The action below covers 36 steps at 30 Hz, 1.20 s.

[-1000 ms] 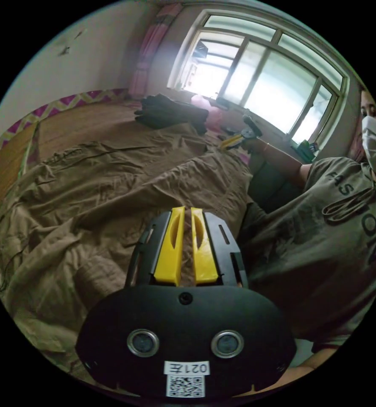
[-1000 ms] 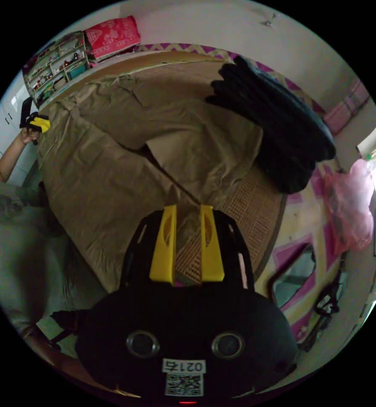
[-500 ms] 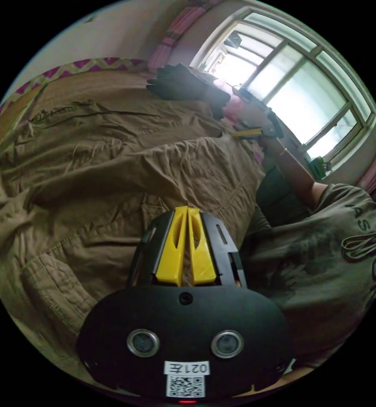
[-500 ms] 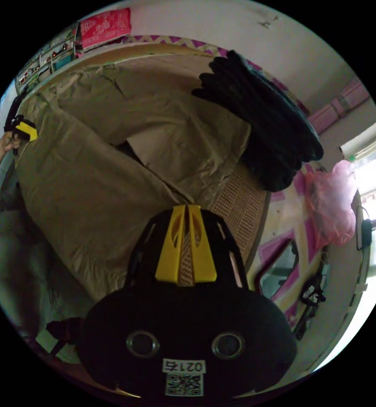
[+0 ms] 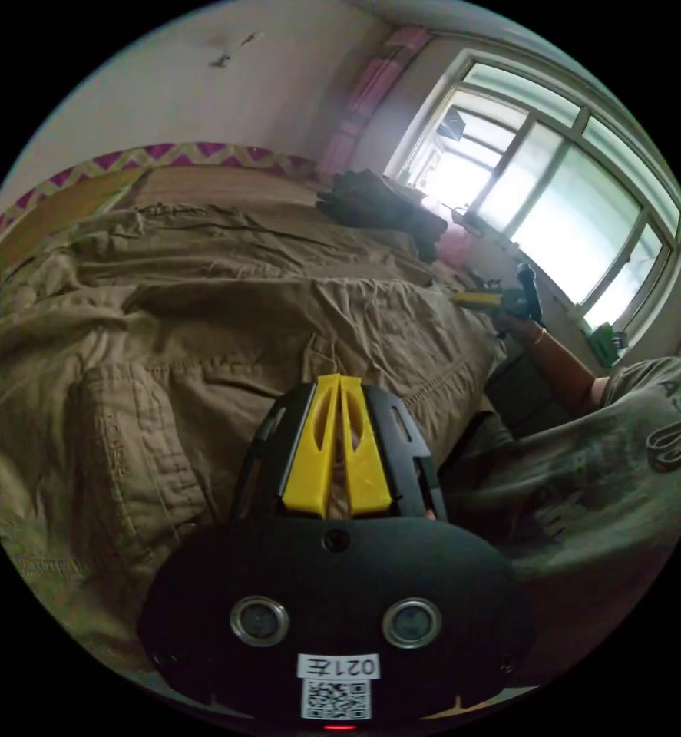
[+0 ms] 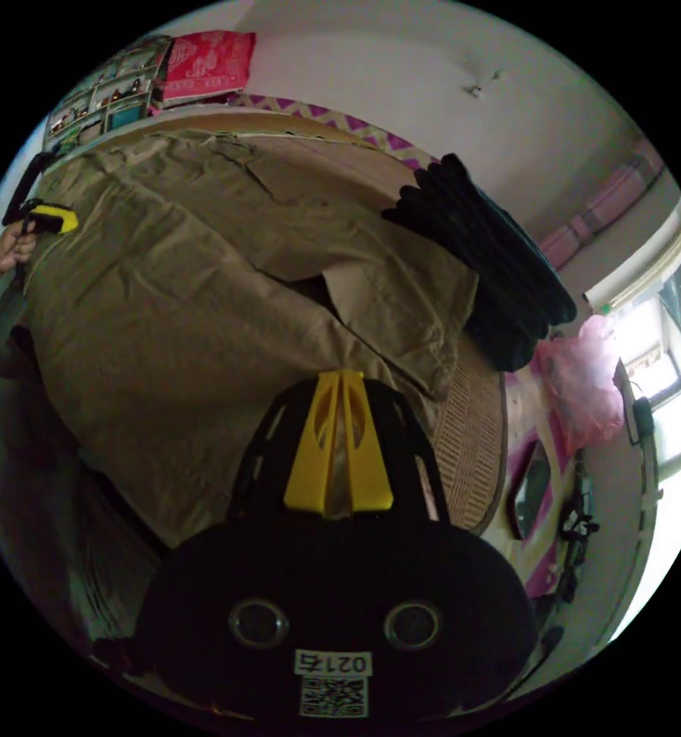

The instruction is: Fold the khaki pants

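The khaki pants (image 5: 225, 307) lie spread wide over a bed, wrinkled, with a pocket and seams near the camera. My left gripper (image 5: 338, 381) is shut, its yellow jaws pinching the pants' near edge. In the right gripper view the pants (image 6: 171, 284) stretch across the bed with one leg folded over near the middle. My right gripper (image 6: 341, 377) is shut on the pants' edge at the leg end, and khaki cloth shows between its jaws. Each gripper shows small in the other's view, held in a hand: the right gripper (image 5: 487, 298) and the left gripper (image 6: 46, 218).
A stack of black clothes (image 6: 494, 261) sits beyond the pants, with a pink bag (image 6: 582, 376) beside it. A woven mat (image 6: 471, 453) covers the bed under the pants. A big window (image 5: 555, 199) is behind. The person's torso in a grey shirt (image 5: 601, 476) stands close by.
Both grippers' jaws have closed on the pants' edge; the right stood clearly open a second ago. The cloth now lies flatter and more stretched between them. Both cameras have shifted.
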Available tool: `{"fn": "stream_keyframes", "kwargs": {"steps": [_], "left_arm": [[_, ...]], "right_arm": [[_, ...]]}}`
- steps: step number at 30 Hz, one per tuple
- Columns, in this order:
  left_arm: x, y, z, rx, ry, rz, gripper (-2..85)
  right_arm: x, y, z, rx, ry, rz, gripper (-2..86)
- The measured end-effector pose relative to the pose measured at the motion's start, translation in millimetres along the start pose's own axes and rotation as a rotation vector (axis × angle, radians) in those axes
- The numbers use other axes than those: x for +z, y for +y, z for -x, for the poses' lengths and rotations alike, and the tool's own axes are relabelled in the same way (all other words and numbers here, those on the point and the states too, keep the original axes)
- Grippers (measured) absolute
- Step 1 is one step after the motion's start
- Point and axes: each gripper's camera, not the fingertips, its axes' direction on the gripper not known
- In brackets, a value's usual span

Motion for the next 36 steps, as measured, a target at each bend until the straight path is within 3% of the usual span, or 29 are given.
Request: {"fn": "stream_keyframes", "kwargs": {"steps": [4, 9, 12, 17, 23, 32, 36], "left_arm": [[-22.0, 24.6, -21.4, 0.052, -0.158, -0.087, -0.9], [-88.6, 65.7, -13.7, -0.146, -0.135, -0.247, -0.8], [-140.0, 94.9, -12.1, -0.255, -0.25, -0.289, -0.3], [-211.7, 148.0, 2.0, -0.458, -0.346, -0.347, 6.7], [-241.0, 176.2, 36.2, -0.634, -0.183, -0.341, 11.1], [-262.6, 193.3, 75.9, -0.743, -0.09, -0.398, 10.8], [-274.7, 193.4, 85.5, -0.763, -0.086, -0.412, 10.6]], "right_arm": [[-16.9, 6.0, -32.8, 0.141, -0.078, 0.017, -0.6], [-66.9, 44.1, -73.4, 0.279, -0.116, -0.064, -0.4], [-110.1, 90.8, -87.6, 0.391, -0.223, -0.157, 0.0], [-151.2, 195.4, -116.8, 0.776, -0.307, -0.181, 4.6], [-164.9, 294.0, -142.4, 1.141, -0.452, -0.22, 7.7], [-128.0, 353.4, -165.1, 1.345, -0.873, -0.425, 8.8], [-134.4, 367.1, -177.6, 1.35, -0.951, -0.508, 1.9]]}}
